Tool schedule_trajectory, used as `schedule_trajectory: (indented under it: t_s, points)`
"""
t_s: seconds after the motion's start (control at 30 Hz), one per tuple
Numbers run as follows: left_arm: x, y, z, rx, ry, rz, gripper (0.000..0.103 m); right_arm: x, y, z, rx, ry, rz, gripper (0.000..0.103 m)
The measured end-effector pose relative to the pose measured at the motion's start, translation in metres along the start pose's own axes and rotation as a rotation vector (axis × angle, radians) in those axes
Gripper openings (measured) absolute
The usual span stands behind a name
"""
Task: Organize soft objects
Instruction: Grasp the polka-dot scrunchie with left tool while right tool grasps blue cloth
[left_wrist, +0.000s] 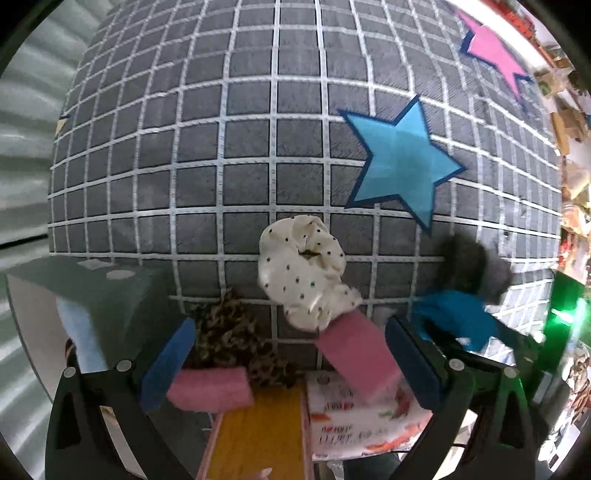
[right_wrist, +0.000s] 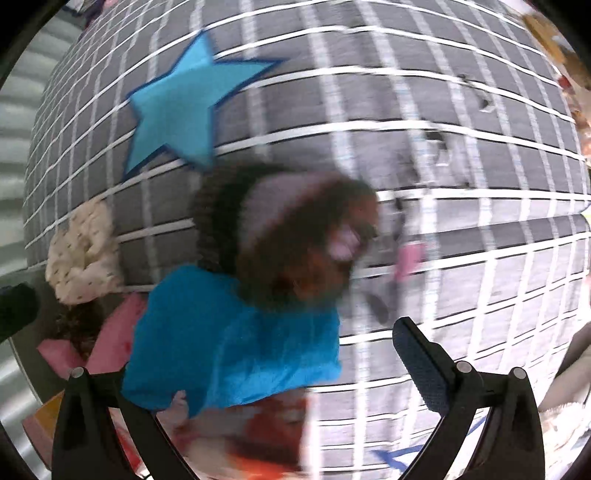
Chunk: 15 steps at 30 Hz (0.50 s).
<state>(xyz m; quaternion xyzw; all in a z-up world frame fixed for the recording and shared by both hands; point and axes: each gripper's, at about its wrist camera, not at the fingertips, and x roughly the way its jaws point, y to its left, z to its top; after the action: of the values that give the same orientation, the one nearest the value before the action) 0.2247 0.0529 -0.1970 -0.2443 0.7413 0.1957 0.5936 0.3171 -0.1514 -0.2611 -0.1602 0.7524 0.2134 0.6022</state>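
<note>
A white dotted scrunchie (left_wrist: 301, 271) lies on the grey checked bedspread (left_wrist: 236, 147), resting partly on a pink sponge (left_wrist: 356, 356). A second pink sponge (left_wrist: 210, 389) and a leopard-print scrunchie (left_wrist: 229, 332) lie lower left. My left gripper (left_wrist: 290, 363) is open above these, holding nothing. A blue cloth (right_wrist: 236, 339) and a dark fuzzy item (right_wrist: 291, 236) sit in front of my right gripper (right_wrist: 258, 373), which is open; the view is blurred. Its left finger is hidden behind the cloth. The cloth (left_wrist: 454, 321) and fuzzy item (left_wrist: 476, 266) also show in the left wrist view.
A blue star patch (left_wrist: 400, 162) and a pink star patch (left_wrist: 495, 51) mark the bedspread. A tissue pack (left_wrist: 354, 424) and a yellow box (left_wrist: 258, 439) lie at the near edge. A grey-green box (left_wrist: 99, 295) stands at left. Clutter lines the right side.
</note>
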Motion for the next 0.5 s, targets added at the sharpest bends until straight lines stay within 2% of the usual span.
schedule_trajectory:
  t_s: [0.27,0.4,0.5]
  points:
    - [0.035,-0.014,0.013,0.007,0.070,0.037,0.103,-0.010,-0.078,0.000,0.091,-0.011,-0.019,0.102]
    - [0.047,-0.012,0.016,-0.035,0.107,0.026,0.103,-0.026,-0.105,-0.008,0.118,-0.055,0.036,0.102]
    - [0.055,-0.009,0.017,-0.051,0.108,0.025,0.103,-0.041,-0.102,-0.008,0.062,-0.108,0.080,0.102]
